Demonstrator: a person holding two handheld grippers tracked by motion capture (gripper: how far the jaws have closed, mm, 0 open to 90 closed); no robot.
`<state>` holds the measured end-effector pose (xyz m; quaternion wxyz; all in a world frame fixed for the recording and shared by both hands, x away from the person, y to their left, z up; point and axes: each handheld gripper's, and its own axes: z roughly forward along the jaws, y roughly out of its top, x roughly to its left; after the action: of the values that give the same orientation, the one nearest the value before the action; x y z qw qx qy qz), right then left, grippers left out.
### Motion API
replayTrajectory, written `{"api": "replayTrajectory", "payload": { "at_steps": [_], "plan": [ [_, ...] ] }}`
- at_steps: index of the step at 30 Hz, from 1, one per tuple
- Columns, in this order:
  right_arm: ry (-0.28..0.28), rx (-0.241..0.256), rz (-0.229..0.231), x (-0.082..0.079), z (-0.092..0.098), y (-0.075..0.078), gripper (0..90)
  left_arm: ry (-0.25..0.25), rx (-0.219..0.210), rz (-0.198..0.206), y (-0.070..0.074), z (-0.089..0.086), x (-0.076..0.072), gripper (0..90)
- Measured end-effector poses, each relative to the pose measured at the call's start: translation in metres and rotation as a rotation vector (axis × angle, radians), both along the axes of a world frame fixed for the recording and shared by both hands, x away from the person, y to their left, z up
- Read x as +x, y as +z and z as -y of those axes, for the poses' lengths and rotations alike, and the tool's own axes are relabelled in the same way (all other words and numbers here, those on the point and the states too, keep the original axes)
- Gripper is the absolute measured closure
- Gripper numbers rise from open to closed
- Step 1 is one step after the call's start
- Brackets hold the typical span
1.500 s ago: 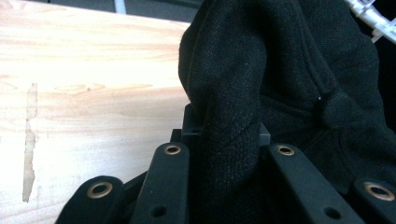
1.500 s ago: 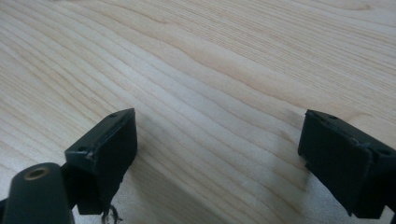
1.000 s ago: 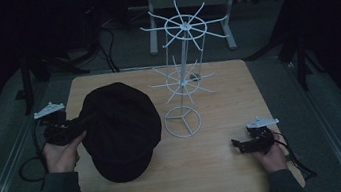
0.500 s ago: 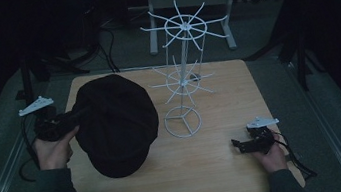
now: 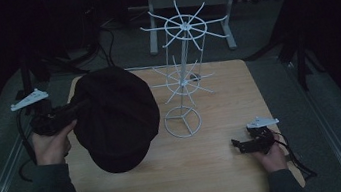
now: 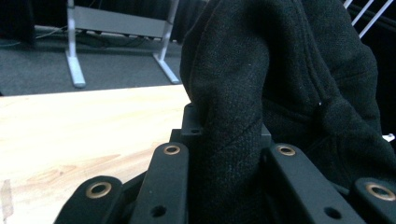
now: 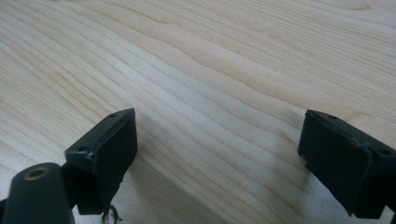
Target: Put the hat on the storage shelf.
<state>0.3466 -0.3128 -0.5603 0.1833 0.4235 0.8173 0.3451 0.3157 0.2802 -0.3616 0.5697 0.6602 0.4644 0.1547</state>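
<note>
A black flat cap hangs lifted over the left part of the wooden table. My left gripper is shut on the cap's left edge. In the left gripper view the dark wool of the cap is pinched between the two black jaws. A white wire hat stand rises at the table's middle, just right of the cap. My right gripper rests low at the table's right front, open, and the right gripper view has bare wood between its spread jaws.
The stand's round wire base sits on the table beside the cap's right rim. A grey metal frame stands on the dark floor behind the table. Cables trail from both grippers.
My left gripper has raised the cap and carried it toward the far left; the cap now hangs more tilted. The right gripper has stayed where it was.
</note>
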Motion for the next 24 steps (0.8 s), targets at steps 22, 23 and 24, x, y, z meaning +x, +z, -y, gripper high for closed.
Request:
{"api": "replayTrajectory", "payload": {
  "at_steps": [22, 23, 24],
  "plan": [
    [0.0, 0.0, 0.0, 0.0, 0.0, 0.0, 11.6, -0.07, -0.06, 0.06, 0.016, 0.001, 0.008, 77.2],
    [-0.001, 0.001, 0.0, 0.0, 0.0, 0.0, 11.7, -0.072, -0.062, 0.062, 0.017, 0.0, 0.009, 77.2],
    [0.0, 0.0, 0.0, 0.0, 0.0, 0.0, 11.7, -0.073, -0.064, 0.063, 0.018, 0.001, 0.009, 77.2]
  ]
}}
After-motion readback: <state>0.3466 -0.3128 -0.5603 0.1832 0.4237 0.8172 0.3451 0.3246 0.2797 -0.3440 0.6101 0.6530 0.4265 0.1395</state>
